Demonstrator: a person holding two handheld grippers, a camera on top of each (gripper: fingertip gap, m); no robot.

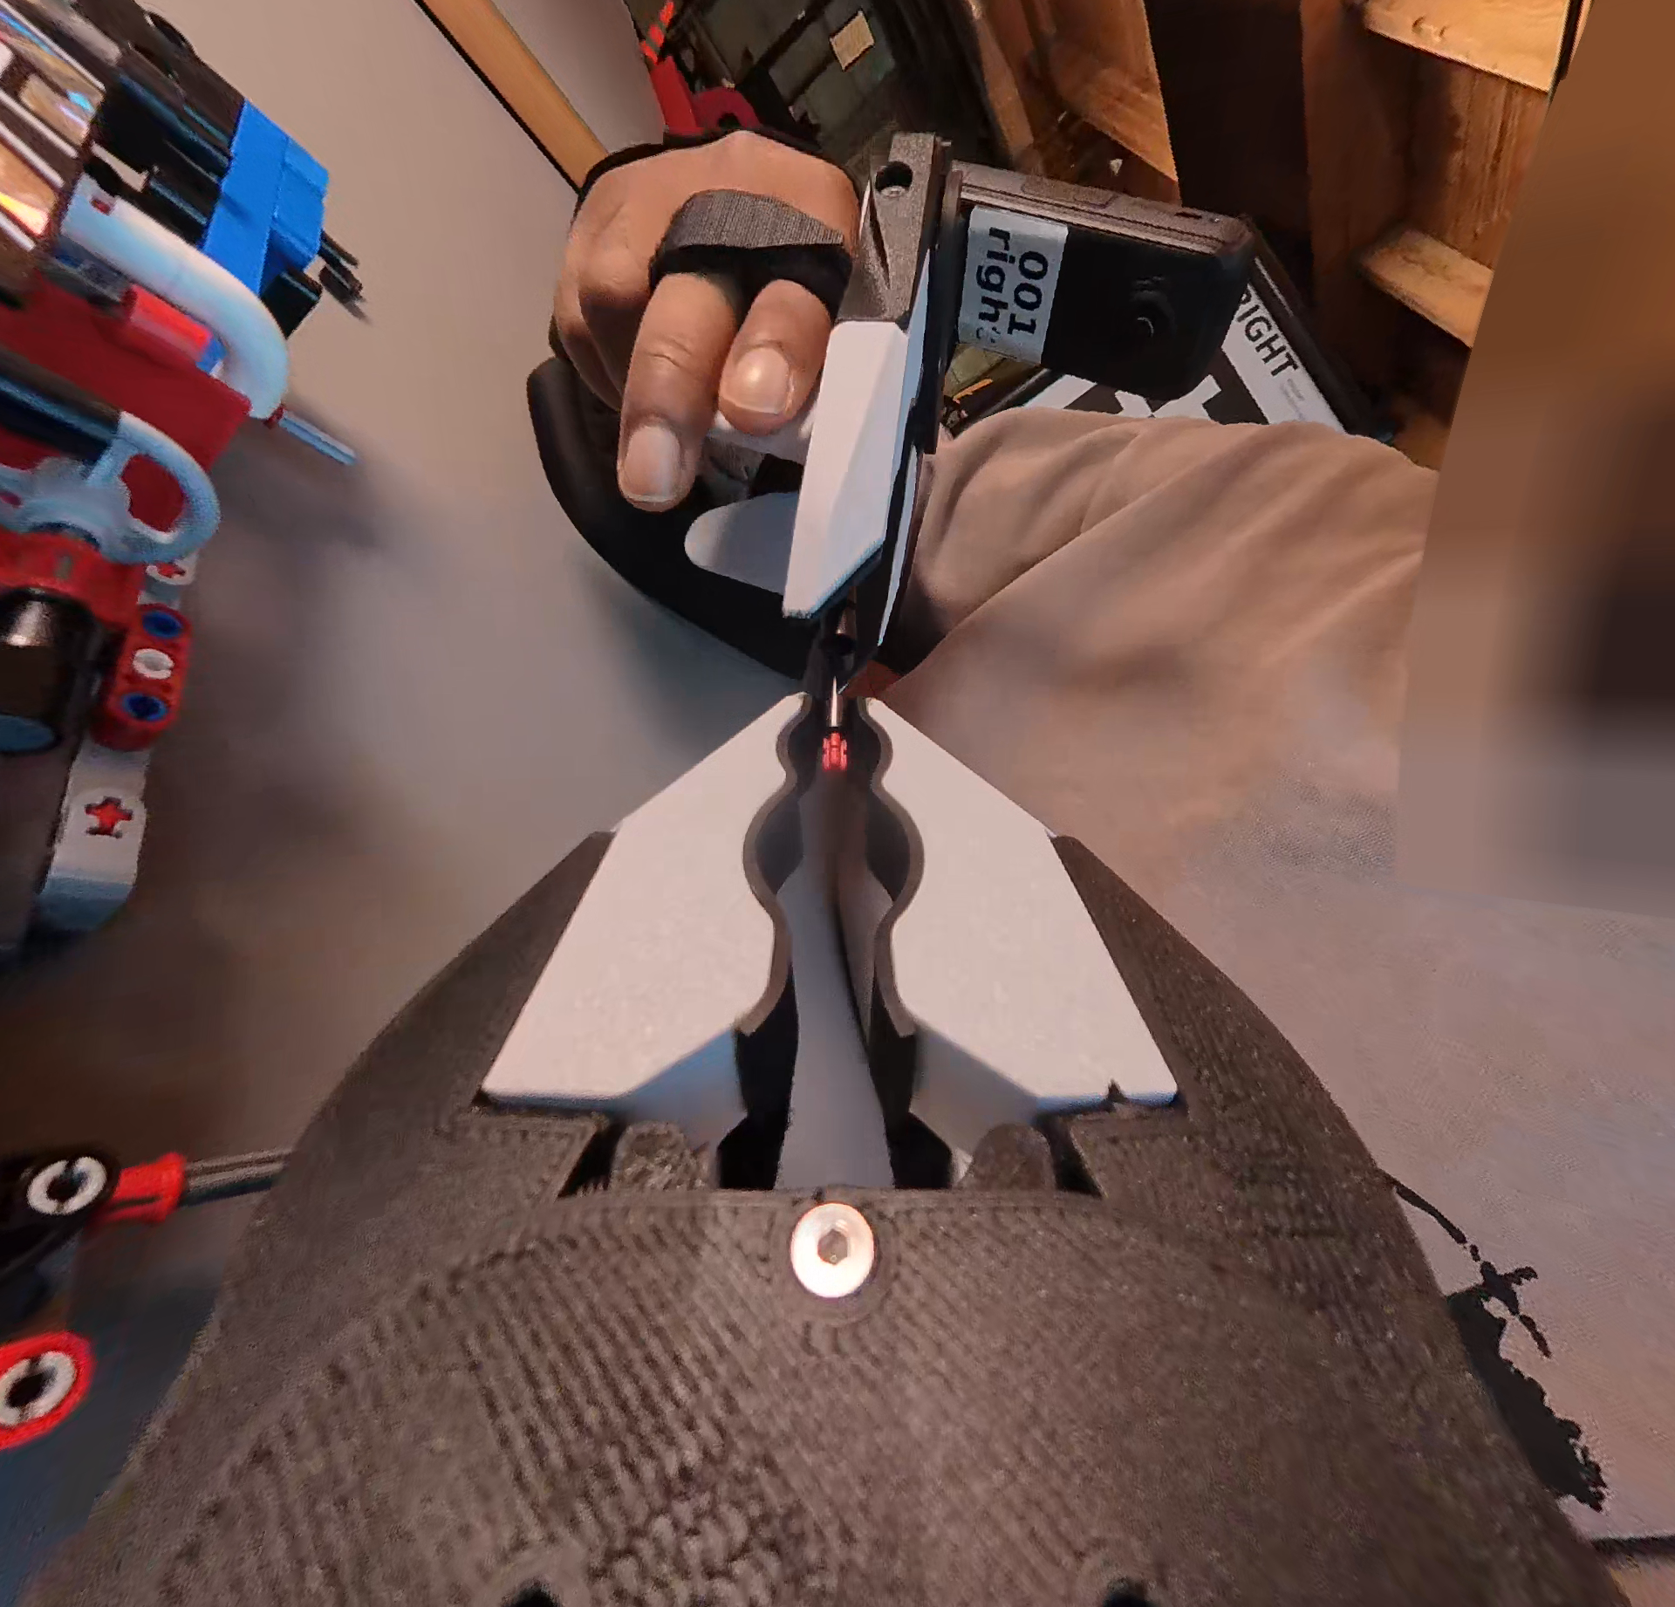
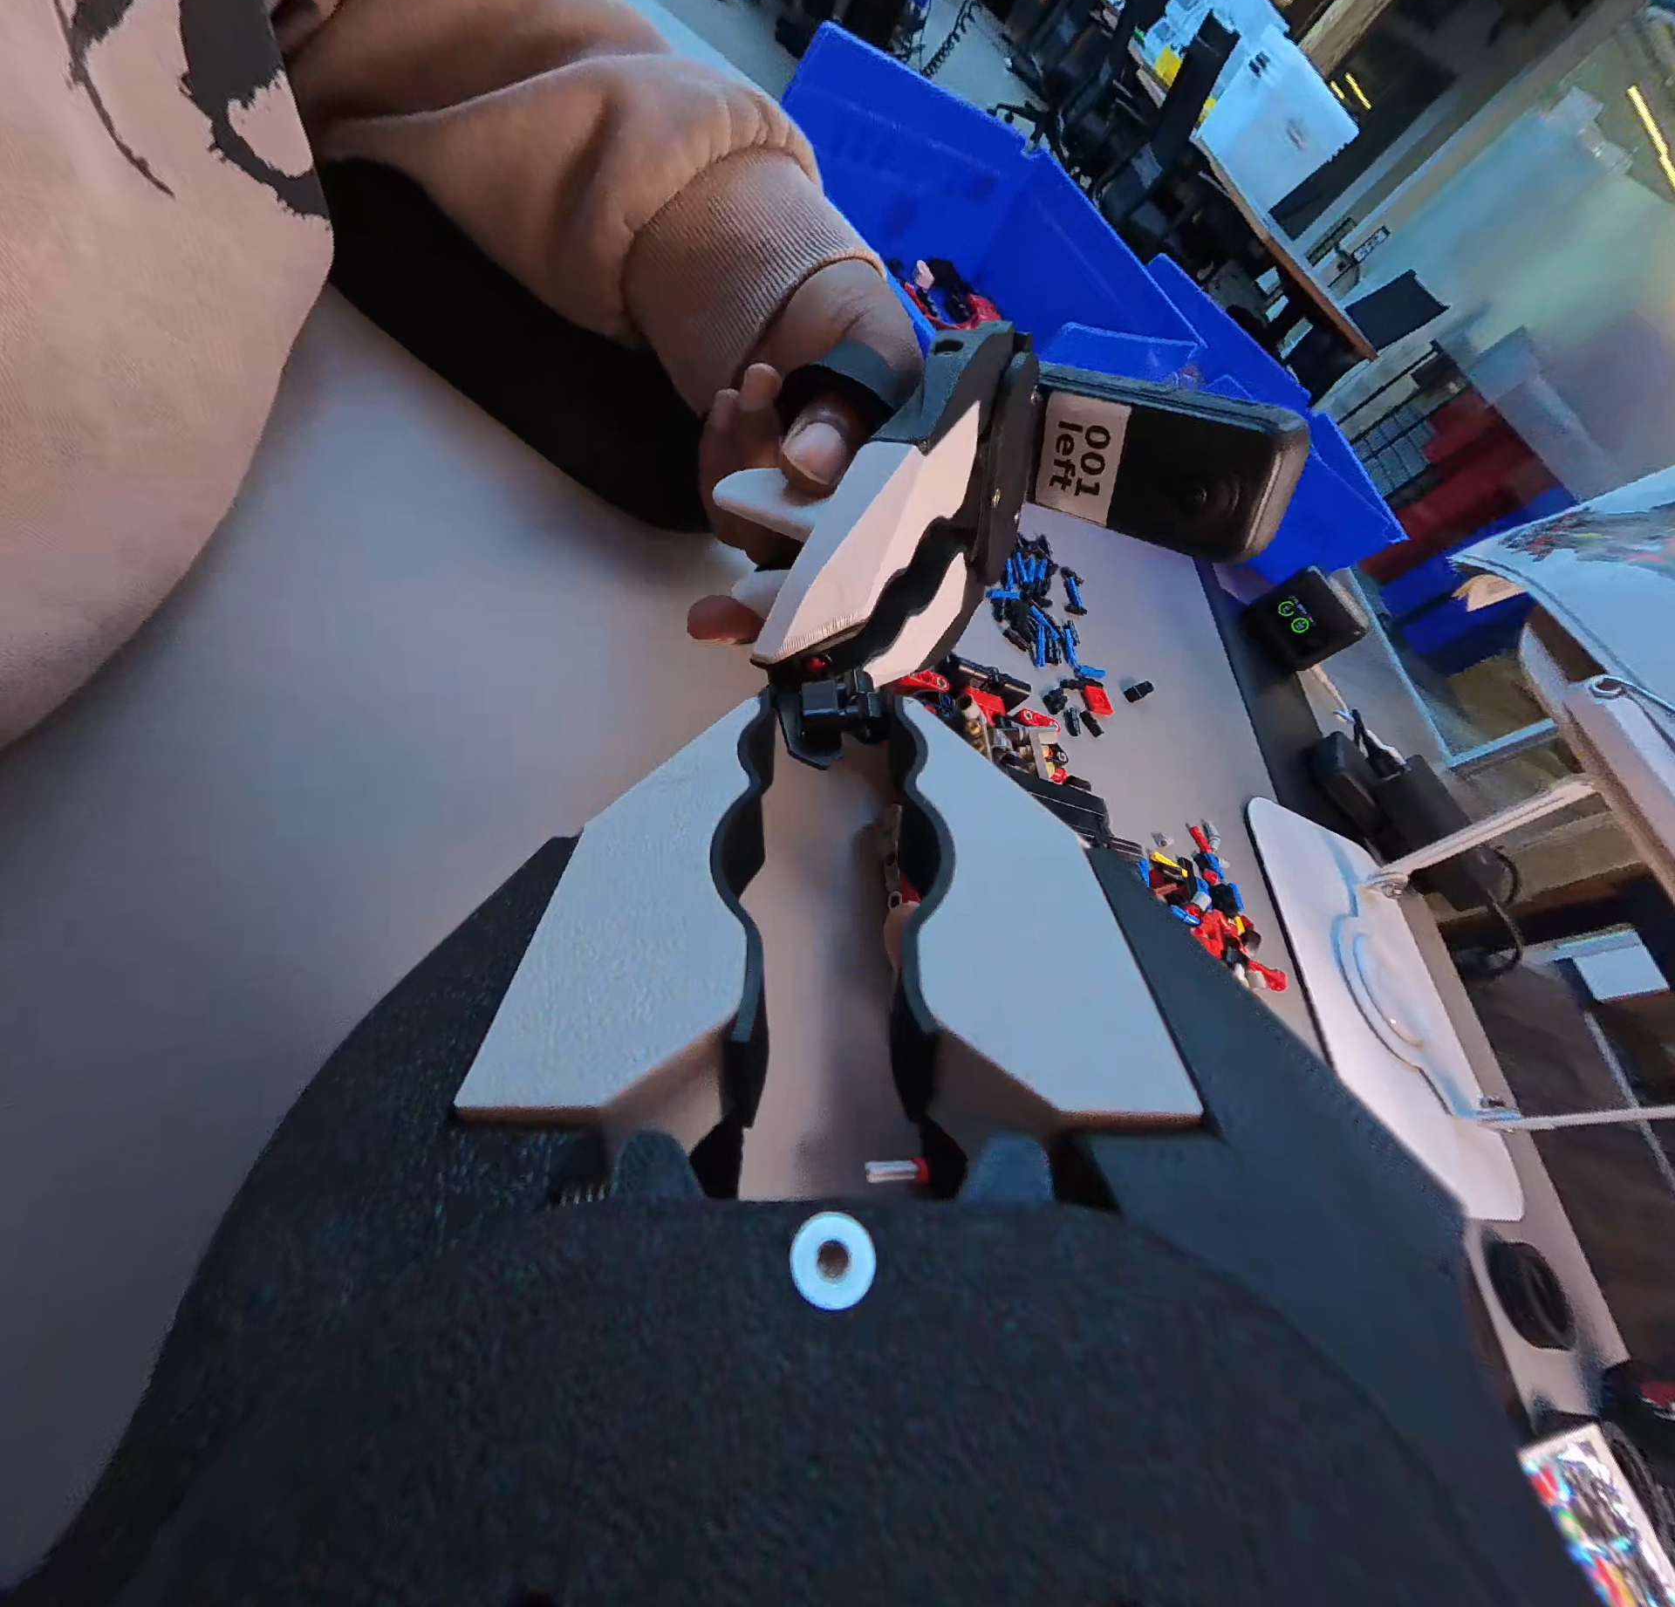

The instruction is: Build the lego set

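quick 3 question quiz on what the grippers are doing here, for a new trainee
1. True or false: the left gripper and the right gripper are working far apart, at opposite ends of the table.
2. What colour is the small piece pinched at the left gripper's tips? A) red B) yellow C) green
3. Fill in: the right gripper is closed on a ___ lego part.

Key: 1 false, their tips nearly meet; 2 A; 3 black
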